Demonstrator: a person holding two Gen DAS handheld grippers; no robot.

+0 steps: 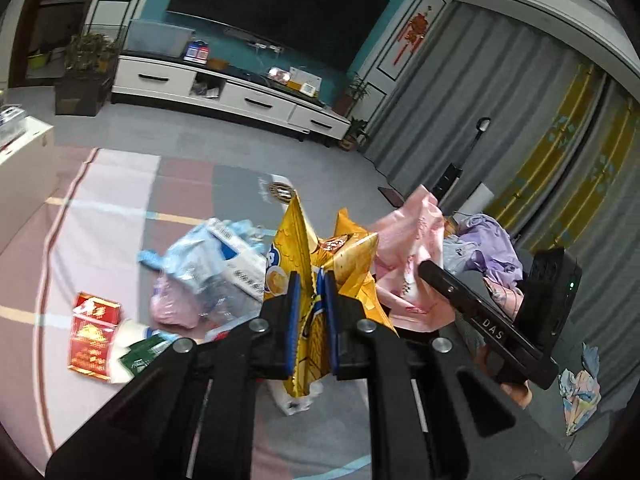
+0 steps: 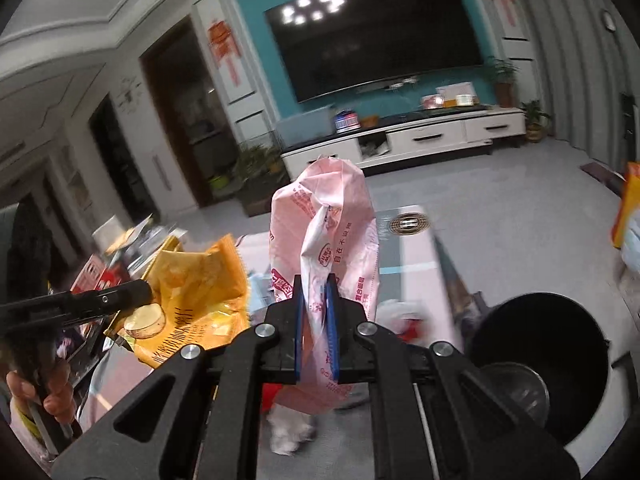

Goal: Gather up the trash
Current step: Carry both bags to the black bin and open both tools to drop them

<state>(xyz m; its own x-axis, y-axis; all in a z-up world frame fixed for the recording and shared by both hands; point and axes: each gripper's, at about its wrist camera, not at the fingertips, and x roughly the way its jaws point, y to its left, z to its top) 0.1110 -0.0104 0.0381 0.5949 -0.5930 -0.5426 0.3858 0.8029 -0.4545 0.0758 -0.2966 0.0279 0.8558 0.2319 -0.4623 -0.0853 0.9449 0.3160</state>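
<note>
Left gripper (image 1: pixel 311 304): your blue pads pinch the yellow snack bag (image 1: pixel 316 256), held up above the floor mat (image 1: pixel 100 208)
Right gripper (image 2: pixel 316 320): clamped on the pink wrapper (image 2: pixel 324 224); black bin (image 2: pixel 548 360) at lower right
Mat: red packet (image 1: pixel 94 334); blue-white wrapper (image 1: pixel 208 260)

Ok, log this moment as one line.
left gripper: shut on yellow bag | right gripper: shut on pink wrapper | bin: open, lower right | floor: red packet left
</note>
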